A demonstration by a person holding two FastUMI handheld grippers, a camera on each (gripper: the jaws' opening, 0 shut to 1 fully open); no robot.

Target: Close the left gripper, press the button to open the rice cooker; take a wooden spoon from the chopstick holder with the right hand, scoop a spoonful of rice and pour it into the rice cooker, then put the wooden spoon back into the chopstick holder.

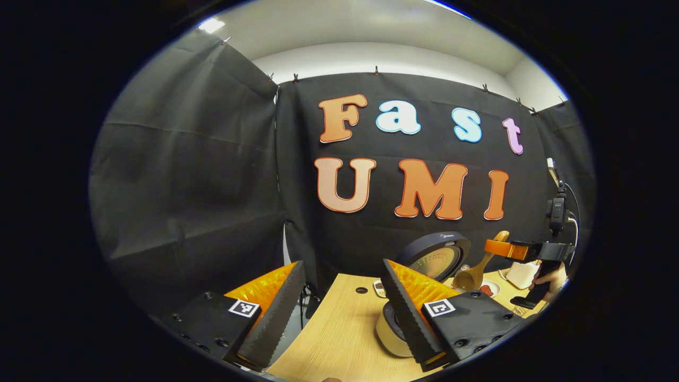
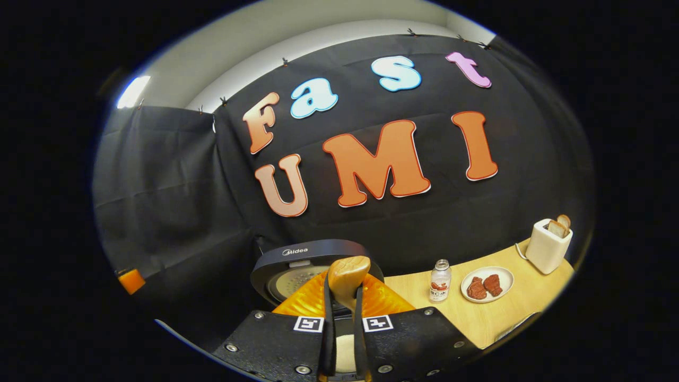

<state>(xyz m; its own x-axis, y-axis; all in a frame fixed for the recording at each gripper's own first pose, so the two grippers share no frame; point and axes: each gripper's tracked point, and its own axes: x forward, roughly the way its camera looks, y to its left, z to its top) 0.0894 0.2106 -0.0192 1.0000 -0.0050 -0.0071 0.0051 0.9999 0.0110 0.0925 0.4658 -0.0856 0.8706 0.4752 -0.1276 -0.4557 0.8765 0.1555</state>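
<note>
Your right claw (image 2: pixel 344 339) pinches the wooden spoon (image 2: pixel 347 281) at lower centre; your left claw (image 1: pixel 339 313) is spread. Rice cooker (image 2: pixel 313 265) lid is up, so pouring and returning the spoon likely remain.

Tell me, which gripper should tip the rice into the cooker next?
The right gripper. It is shut on the spoon, held just in front of the cooker's open lid. The left gripper is open, empty and off to the side.

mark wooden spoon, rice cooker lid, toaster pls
wooden spoon (image 2: pixel 347 276): right gripper view, handle end between the fingers.
rice cooker lid (image 2: pixel 313 253): right gripper view, raised lid's upper rim.
toaster (image 2: pixel 546 246): right gripper view, front wall.
</note>
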